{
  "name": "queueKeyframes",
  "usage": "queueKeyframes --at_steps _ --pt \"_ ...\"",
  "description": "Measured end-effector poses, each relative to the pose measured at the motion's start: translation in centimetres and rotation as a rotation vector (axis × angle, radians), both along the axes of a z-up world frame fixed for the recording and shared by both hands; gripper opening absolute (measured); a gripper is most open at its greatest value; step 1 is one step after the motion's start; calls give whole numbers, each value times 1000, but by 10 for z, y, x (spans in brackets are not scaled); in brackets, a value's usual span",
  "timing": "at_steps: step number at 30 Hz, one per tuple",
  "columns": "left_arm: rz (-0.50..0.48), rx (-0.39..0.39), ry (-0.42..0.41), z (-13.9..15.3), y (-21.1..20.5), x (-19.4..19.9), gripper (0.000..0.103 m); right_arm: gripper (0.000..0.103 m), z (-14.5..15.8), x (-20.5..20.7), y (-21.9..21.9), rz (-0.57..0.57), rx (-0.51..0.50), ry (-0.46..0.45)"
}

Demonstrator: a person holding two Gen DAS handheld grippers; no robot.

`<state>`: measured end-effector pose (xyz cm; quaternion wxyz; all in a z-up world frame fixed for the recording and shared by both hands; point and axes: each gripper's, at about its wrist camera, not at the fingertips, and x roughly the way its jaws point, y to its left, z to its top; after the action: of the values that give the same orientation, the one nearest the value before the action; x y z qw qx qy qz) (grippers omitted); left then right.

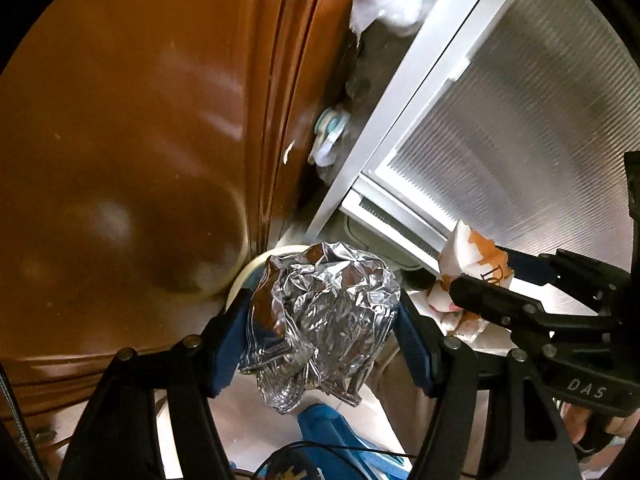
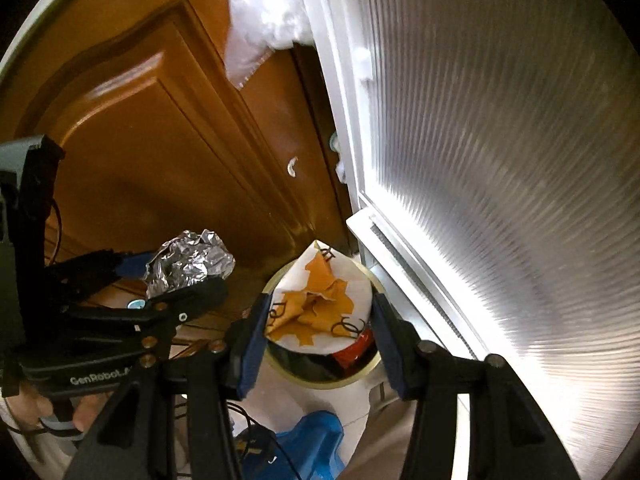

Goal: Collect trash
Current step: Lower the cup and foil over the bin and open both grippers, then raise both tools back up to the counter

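1. Left gripper point(image 1: 320, 316): its blue pads pinch a crumpled ball of silver aluminium foil point(image 1: 320, 308) from both sides, so the foil fills the whole gap.
2. Right gripper point(image 2: 320, 320): its jaws clamp a crumpled white paper wrapper with orange print point(image 2: 320, 304) (it looks like fast-food paper).
3. Right under that wrapper sits a round cream-rimmed trash bin point(image 2: 362, 374), something red inside at about 4 o'clock.
4. In the left wrist view the right gripper and wrapper sit at 3 o'clock of the foil.
5. Further out: a brown wooden panelled door point(image 2: 168, 132) at 10 o'clock, a white-framed ribbed glass panel point(image 2: 500, 160) at 2 o'clock, and a white plastic bag point(image 2: 264, 16) at 12.
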<state>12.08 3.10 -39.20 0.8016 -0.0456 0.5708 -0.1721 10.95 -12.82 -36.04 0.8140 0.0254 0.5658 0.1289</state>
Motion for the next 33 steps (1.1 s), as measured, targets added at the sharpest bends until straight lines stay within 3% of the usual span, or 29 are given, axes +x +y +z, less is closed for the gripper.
queueKeyframes --at_steps 13,15,24,33 --pt "23 -86 83 -13 7 7 68 51 -16 14 -7 -30 145 99" --pt "28 -88 90 -14 8 8 70 56 -17 15 -8 -29 164 107" --pt "38 -74 95 -12 11 7 84 58 -14 13 -12 -37 164 78" --pt "17 -55 39 7 5 -1 85 58 7 2 -10 -38 115 35"
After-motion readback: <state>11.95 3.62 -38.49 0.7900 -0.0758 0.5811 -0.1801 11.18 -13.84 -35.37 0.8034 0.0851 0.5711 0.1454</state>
